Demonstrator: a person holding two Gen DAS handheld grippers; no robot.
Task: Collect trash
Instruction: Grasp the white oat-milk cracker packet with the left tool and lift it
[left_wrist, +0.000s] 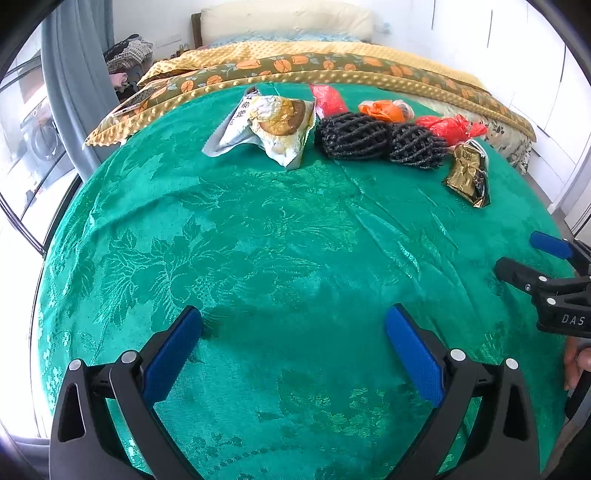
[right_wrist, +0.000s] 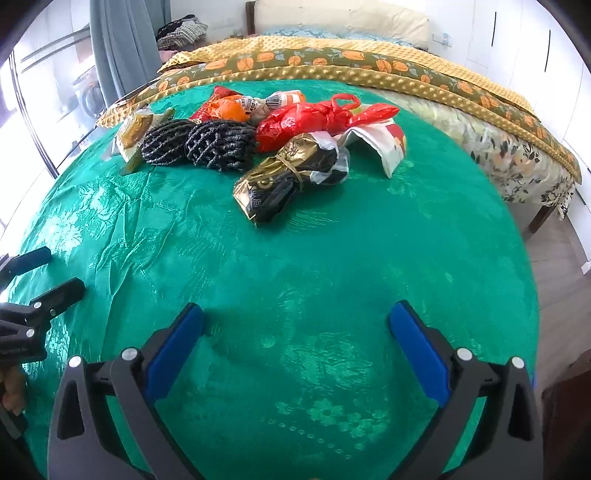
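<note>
A green patterned cloth (left_wrist: 258, 240) covers a table. Both grippers hover over its near edge, and the trash lies in a row along the far edge, by a bed (right_wrist: 369, 62).

The left gripper (left_wrist: 293, 325) has its blue-padded fingers spread wide apart, holding nothing. The right gripper (right_wrist: 295, 323) is likewise spread wide and empty.

From left to right across the far side of the table: a crumpled white and yellow food wrapper (left_wrist: 269, 122) lies nearest the left edge. Just beside it sit two black foam nets (left_wrist: 380, 138), touching each other. Behind them are an orange wrapper (left_wrist: 384, 110) and a knotted red plastic bag (right_wrist: 317, 118). In front of the red bag, nearer the grippers, rests a gold and black packet (right_wrist: 284, 177), tied round its middle. Furthest right, a folded white and red paper wrapper (right_wrist: 380, 144) touches the packet and the red bag.
</note>
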